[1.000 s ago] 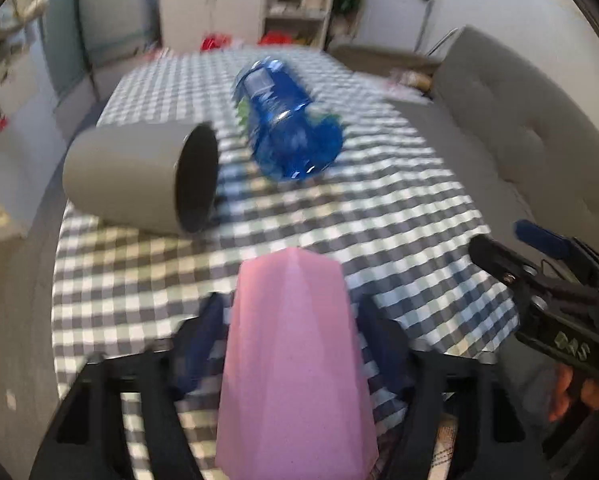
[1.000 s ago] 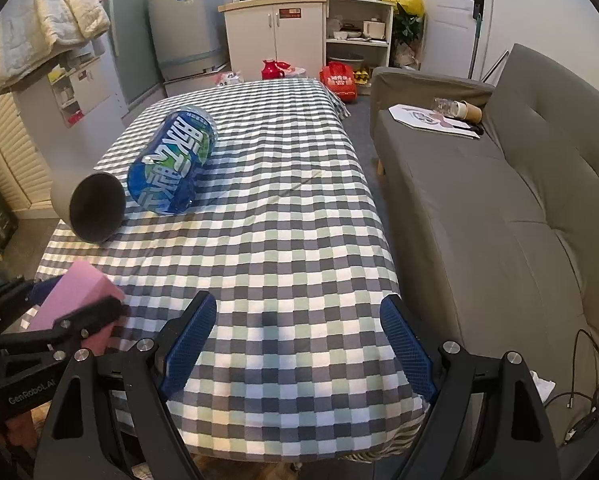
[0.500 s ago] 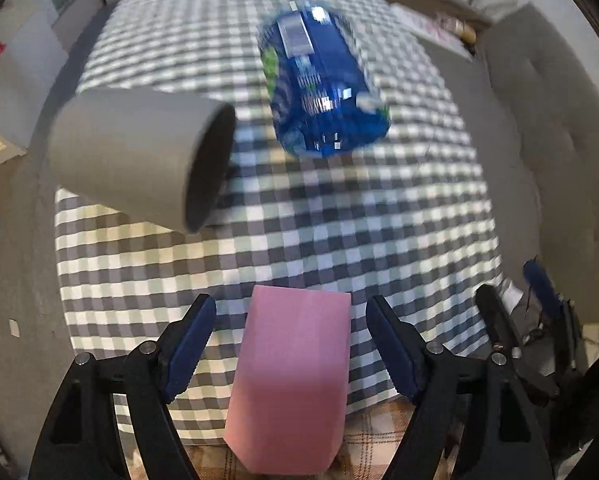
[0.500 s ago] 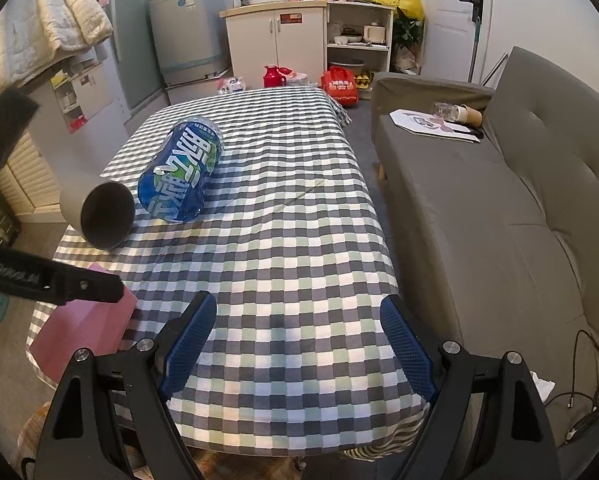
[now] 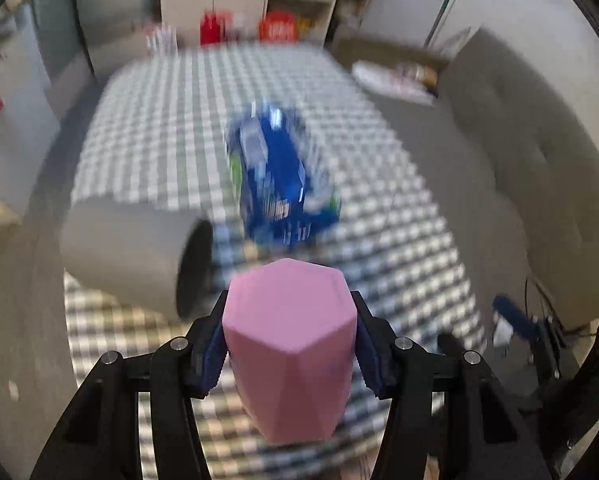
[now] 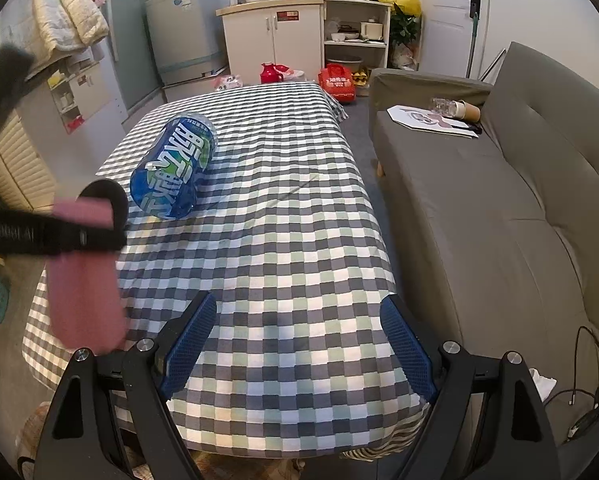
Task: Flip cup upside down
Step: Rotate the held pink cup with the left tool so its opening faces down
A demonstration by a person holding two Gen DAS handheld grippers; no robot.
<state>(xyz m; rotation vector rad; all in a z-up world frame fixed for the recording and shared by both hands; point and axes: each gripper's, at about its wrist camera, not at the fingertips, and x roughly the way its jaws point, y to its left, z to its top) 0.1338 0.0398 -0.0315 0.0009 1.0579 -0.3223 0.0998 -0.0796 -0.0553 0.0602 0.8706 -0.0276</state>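
Observation:
My left gripper (image 5: 289, 344) is shut on a pink faceted cup (image 5: 289, 344), its flat closed end facing the camera. In the right wrist view the cup (image 6: 83, 280) hangs at the table's near left corner, held by the black left gripper (image 6: 79, 236). Whether the cup touches the checked tablecloth (image 6: 283, 248) I cannot tell. My right gripper (image 6: 295, 344) is open and empty above the table's near edge.
A grey cup (image 5: 127, 256) lies on its side at the left of the table, mouth towards the right. A blue labelled bottle (image 6: 171, 168) lies beside it. A grey sofa (image 6: 499, 200) runs along the table's right side.
The left gripper was shut on the pink cup, then open around it, and is now shut on it again, lifted and turned. The right gripper has stayed still.

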